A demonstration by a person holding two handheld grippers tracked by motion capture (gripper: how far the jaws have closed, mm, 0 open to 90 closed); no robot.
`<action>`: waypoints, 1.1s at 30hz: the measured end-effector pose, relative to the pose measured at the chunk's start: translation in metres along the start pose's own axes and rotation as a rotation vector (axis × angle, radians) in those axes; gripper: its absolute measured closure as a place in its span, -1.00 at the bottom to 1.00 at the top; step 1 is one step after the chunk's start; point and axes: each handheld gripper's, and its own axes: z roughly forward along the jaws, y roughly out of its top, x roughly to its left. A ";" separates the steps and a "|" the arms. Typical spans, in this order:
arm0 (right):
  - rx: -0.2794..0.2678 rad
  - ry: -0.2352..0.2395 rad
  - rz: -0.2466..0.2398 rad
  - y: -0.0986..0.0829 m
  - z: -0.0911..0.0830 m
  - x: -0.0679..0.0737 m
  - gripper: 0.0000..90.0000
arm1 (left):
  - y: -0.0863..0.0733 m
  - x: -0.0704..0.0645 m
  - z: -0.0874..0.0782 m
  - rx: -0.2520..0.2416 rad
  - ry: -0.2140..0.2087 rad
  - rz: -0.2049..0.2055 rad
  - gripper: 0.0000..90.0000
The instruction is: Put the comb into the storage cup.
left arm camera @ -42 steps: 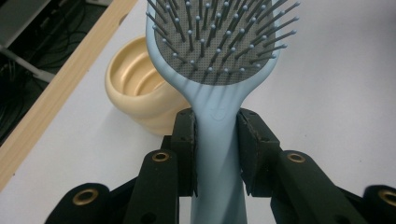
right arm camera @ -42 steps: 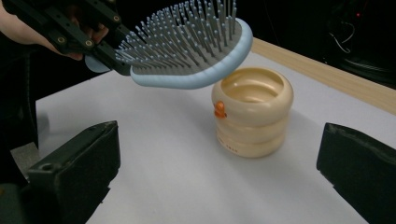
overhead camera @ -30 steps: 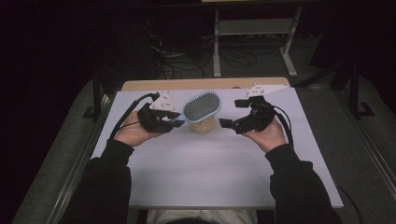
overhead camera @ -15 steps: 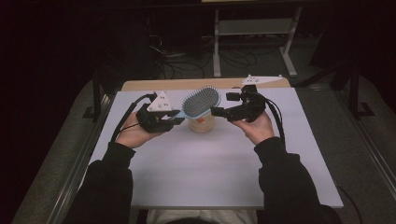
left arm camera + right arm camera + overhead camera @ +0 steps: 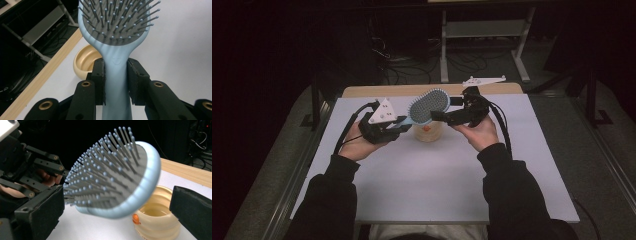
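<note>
Closing in since earlier, the spread right tool (image 5: 439, 115) now flanks the hairbrush (image 5: 428, 106) head; left tool (image 5: 404, 125) pinches its handle.

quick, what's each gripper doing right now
left gripper: closed on the hairbrush handle.
right gripper: open, jaws either side of the brush head, holding nothing.

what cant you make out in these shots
- Left gripper view: the bowl's near side is hidden behind the jaws; the hairbrush top is cut off by the frame edge.
- Right gripper view: the hairbrush handle is hidden behind its own head.
- High view: the bowl's orange mark is too small to identify.
</note>
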 end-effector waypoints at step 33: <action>0.001 0.124 0.230 0.027 0.000 -0.003 0.18 | -0.006 0.003 0.006 -0.088 -0.057 -0.076 0.55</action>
